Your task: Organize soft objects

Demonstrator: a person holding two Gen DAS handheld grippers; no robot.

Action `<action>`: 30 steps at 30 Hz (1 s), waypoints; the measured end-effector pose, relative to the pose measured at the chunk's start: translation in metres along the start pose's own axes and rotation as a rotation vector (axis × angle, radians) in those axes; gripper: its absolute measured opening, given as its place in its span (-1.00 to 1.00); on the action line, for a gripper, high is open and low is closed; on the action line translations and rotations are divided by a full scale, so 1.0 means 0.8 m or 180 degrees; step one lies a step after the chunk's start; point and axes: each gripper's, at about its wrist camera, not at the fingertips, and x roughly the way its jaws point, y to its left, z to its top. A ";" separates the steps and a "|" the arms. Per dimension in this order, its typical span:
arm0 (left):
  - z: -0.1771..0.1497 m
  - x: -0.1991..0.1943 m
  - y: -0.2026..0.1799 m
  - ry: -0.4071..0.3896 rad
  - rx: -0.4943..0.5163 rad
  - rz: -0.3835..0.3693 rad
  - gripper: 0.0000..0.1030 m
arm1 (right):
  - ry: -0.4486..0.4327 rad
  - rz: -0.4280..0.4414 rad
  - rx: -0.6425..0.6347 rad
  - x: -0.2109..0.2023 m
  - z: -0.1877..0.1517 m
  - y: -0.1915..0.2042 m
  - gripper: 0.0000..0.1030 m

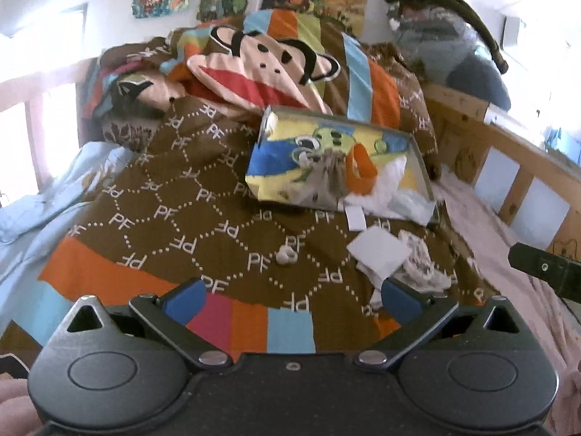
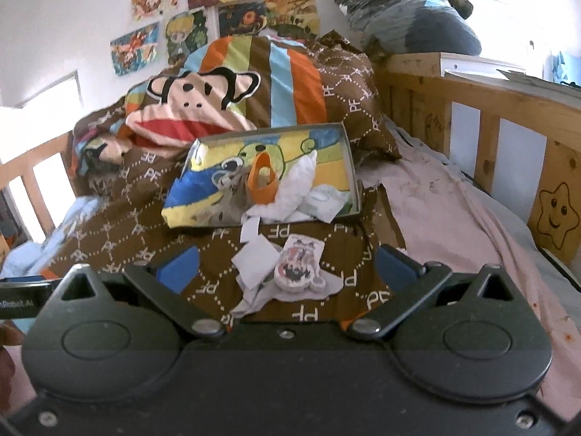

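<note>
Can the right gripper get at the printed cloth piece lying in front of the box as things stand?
Probably yes. The right gripper is open, and the printed cloth piece lies on the brown bedspread between its fingers; only a white paper overlaps its left edge.

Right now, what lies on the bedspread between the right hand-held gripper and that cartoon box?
In the right wrist view, a printed sock and white paper scraps lie between the open right hand-held gripper and the cartoon box.

Brown blanket (image 1: 174,196) with white dotted hexagons and orange, blue, pink stripes; yellow-blue cartoon box (image 2: 218,178); pale pink sheet (image 2: 454,218).
</note>
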 end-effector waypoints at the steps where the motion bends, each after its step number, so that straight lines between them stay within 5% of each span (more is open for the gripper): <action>1: 0.000 0.000 -0.001 0.0003 0.0013 0.0004 0.98 | 0.0012 0.0003 -0.0013 0.000 0.000 0.003 0.99; 30: -0.011 0.028 -0.006 0.0322 0.0148 0.0155 0.98 | 0.0513 -0.0169 0.0131 0.050 -0.014 -0.002 0.99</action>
